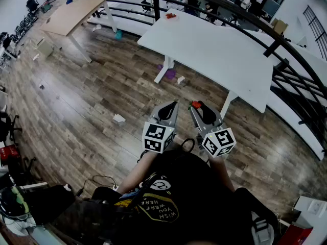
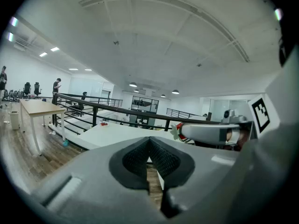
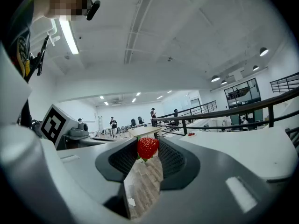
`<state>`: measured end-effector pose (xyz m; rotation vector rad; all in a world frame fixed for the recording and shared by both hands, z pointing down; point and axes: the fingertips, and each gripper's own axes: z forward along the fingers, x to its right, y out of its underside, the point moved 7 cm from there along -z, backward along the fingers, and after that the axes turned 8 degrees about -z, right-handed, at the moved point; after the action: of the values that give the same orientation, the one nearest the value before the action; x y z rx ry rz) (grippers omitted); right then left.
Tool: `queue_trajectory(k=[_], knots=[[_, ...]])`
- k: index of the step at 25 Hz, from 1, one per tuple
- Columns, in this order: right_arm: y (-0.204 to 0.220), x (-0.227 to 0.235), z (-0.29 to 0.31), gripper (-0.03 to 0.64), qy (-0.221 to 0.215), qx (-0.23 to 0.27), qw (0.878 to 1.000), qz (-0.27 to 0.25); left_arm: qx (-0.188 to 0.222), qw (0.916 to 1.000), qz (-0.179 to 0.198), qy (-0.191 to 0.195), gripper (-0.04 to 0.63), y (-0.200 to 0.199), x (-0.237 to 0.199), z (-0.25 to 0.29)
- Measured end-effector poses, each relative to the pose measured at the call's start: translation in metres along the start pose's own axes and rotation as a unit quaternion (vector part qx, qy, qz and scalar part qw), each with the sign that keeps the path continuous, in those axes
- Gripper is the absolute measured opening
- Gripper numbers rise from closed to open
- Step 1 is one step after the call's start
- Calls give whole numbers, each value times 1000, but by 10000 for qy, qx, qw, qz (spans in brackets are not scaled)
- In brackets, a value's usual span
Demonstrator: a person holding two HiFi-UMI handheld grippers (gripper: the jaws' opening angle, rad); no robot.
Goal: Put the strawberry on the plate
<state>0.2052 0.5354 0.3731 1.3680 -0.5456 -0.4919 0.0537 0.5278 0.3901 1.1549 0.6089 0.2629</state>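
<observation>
Nearest, black T-shirt (image 1: 168, 198) with yellow print, upside down from the head view: "WISH YOU WERE HERE". Just beyond, 2 marker cubes, left cube (image 1: 157, 137) and right cube (image 1: 218, 142), with black-and-white square codes. Left gripper (image 1: 172, 106): jaws pressed together at the tips, nothing between them. Right gripper (image 1: 198, 107): jaws clenched on strawberry (image 3: 147, 147), at the very tips. Red and glossy, dotted with small seeds, green leaves at the lower side. Held in the air above wooden floor (image 1: 92, 101), near white table (image 1: 214, 45) but not over it. At far corner of that table, small red thing (image 1: 170, 16), too small to tell.
</observation>
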Motion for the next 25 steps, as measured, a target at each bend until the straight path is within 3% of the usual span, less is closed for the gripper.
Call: queue_trajectory(k=[7,25], knots=[[0,6,-4,137,118,-28,9999,46,-44,9999,130,21,5,1,5,3],[5,-13,11,138,-52,-11,10000,79,-122,9998,-70,-116,5,9,-17,-12]])
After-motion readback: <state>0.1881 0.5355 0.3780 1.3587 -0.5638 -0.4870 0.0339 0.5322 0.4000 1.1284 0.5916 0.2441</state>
